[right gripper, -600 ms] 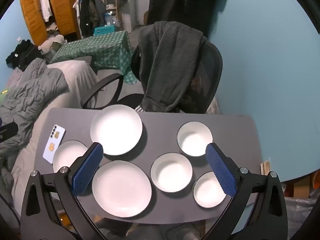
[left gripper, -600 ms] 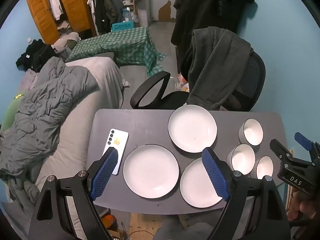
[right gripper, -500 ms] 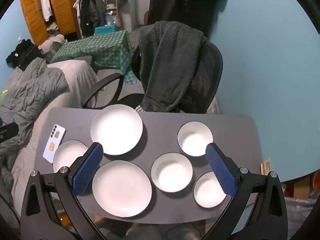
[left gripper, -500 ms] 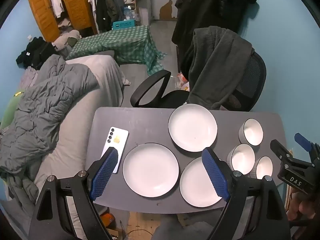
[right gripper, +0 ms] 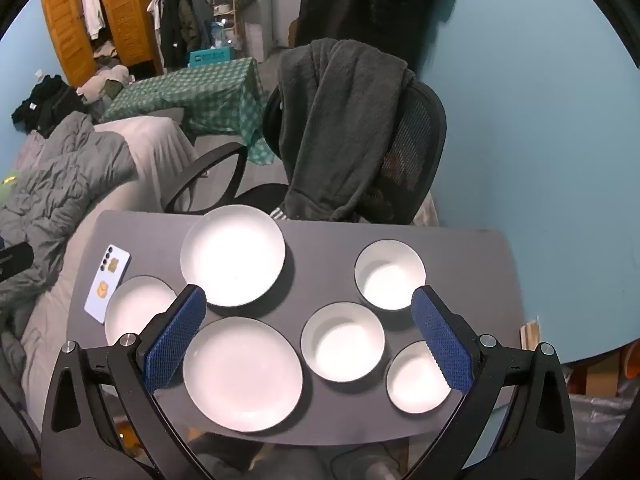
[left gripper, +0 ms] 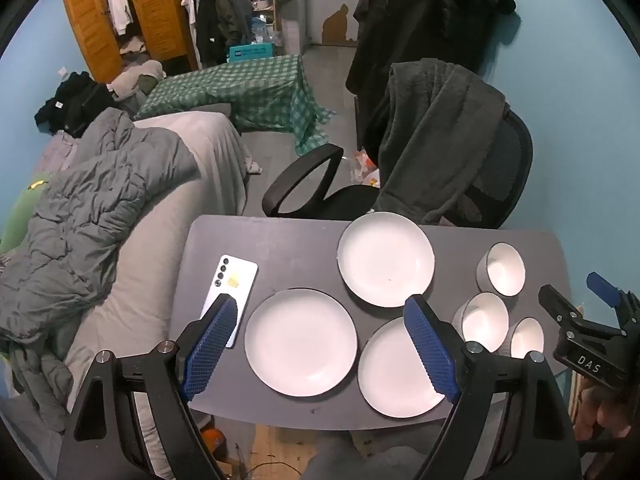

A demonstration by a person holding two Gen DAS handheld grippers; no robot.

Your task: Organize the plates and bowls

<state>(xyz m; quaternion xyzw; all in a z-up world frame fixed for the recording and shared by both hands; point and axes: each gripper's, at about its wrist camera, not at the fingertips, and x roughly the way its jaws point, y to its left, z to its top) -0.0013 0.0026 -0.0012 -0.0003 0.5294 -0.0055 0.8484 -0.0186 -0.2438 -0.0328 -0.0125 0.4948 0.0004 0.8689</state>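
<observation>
- A white phone (left gripper: pixel 232 294) lies face down at the left edge of the grey worktop (left gripper: pixel 288 240), partly hidden behind the left gripper's (left gripper: pixel 320 344) near finger.
- The left gripper hangs above the worktop at the bottom of the frame, its blue-padded fingers (left gripper: pixel 210 344) spread wide and holding nothing.
- Three white plates sit apart from one another: a left plate (left gripper: pixel 300 342) at lower centre, a far plate (left gripper: pixel 386 259) above it to the right, and a near plate (left gripper: pixel 394 372) at the front edge.
- Right of the plates stand three white bowls: a far bowl (right gripper: pixel 390 274), a middle bowl (right gripper: pixel 343 342) and a near bowl (right gripper: pixel 416 380), each separate.
- The right gripper (right gripper: pixel 308 336) hovers over the bowls in its own view, fingers (right gripper: pixel 440 340) wide apart and empty.
- Behind the worktop, an office chair (right gripper: pixel 416 128) carries a dark fleece (right gripper: pixel 340 120).
</observation>
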